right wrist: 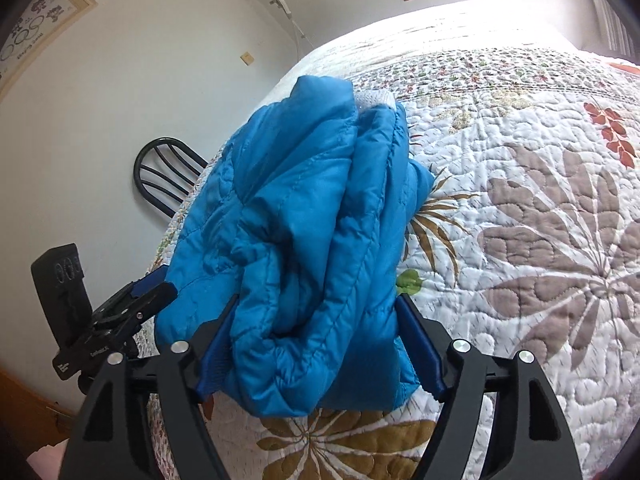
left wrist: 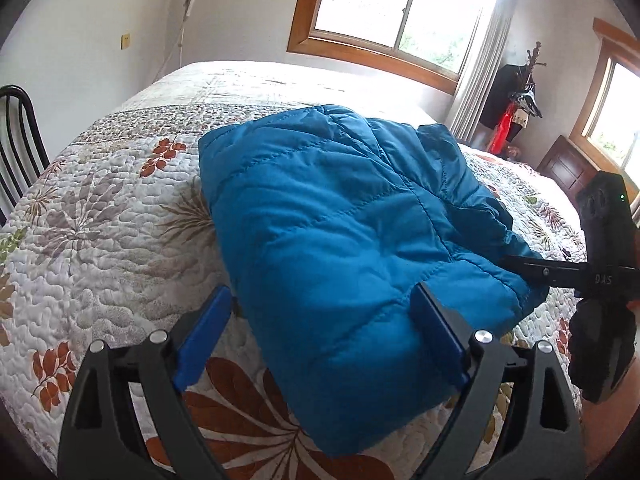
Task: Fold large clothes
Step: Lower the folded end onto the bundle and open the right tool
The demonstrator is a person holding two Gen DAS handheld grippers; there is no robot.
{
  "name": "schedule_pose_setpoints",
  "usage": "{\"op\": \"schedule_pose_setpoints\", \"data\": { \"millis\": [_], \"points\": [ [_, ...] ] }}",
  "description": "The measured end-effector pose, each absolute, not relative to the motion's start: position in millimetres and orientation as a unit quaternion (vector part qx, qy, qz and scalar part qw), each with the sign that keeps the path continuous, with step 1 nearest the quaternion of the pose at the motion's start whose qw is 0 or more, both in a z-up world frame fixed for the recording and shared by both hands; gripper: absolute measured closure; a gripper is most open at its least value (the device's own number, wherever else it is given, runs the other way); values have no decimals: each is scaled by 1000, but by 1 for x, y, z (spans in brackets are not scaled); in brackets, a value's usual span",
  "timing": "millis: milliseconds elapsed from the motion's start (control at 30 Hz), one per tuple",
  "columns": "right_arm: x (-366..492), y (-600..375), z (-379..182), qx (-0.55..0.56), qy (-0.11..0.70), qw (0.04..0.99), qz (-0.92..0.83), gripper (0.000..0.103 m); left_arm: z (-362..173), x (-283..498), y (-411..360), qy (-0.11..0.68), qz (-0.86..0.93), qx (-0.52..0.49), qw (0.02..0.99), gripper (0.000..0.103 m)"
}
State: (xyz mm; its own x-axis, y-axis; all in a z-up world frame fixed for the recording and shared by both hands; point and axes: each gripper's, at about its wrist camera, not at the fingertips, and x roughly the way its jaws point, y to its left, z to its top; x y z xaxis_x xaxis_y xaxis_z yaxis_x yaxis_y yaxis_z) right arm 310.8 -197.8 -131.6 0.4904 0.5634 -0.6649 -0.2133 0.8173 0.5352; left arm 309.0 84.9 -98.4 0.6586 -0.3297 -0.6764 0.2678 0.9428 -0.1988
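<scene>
The bed [left wrist: 120, 216] under its quilted floral cover fills both views and serves as your folding surface; it gives the bulky garment flat support on every side. A window [left wrist: 400, 4] stands behind it, a dark chair [left wrist: 16, 140] at one side and a coat stand [left wrist: 520, 96] in the corner.

The blue puffer jacket [left wrist: 352, 216] lies on the near part of the bed as 1 compact bundle, doubled over in at least 2 layers, with a pale inner lining showing at the far end in the right wrist view. I judge the fold to be essentially done, with the bundle resting under its own weight.

Your left gripper [left wrist: 324, 336] straddles the near left corner of the jacket. Its jaws stand wide; 1 blue pad [left wrist: 436, 336] rests on top of the fabric and the other sits on the quilt just beside the edge, so nothing is pinched.

Your right gripper [right wrist: 320, 344] brackets the thick folded end. The jaws are spread, and the padding bulges between them; whether the pads touch the fabric I cannot tell, but it does not look squeezed.

Both tools are placed at opposite near corners, consistent with having set the fold down. Padded fabric tends to spring open, so check that the layers stay put as you clear away.
</scene>
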Motion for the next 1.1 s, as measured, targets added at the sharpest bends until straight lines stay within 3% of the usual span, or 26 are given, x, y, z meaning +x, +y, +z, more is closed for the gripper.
{"op": "schedule_pose_setpoints", "data": {
  "millis": [633, 1100],
  "points": [
    [310, -190, -174, 192, 475, 830, 222, 27, -124, 329, 85, 401, -175, -45, 898, 12],
    [271, -168, -116, 100, 460, 873, 128, 20, -92, 296, 91, 385, -150, -43, 910, 13]
  ]
}}
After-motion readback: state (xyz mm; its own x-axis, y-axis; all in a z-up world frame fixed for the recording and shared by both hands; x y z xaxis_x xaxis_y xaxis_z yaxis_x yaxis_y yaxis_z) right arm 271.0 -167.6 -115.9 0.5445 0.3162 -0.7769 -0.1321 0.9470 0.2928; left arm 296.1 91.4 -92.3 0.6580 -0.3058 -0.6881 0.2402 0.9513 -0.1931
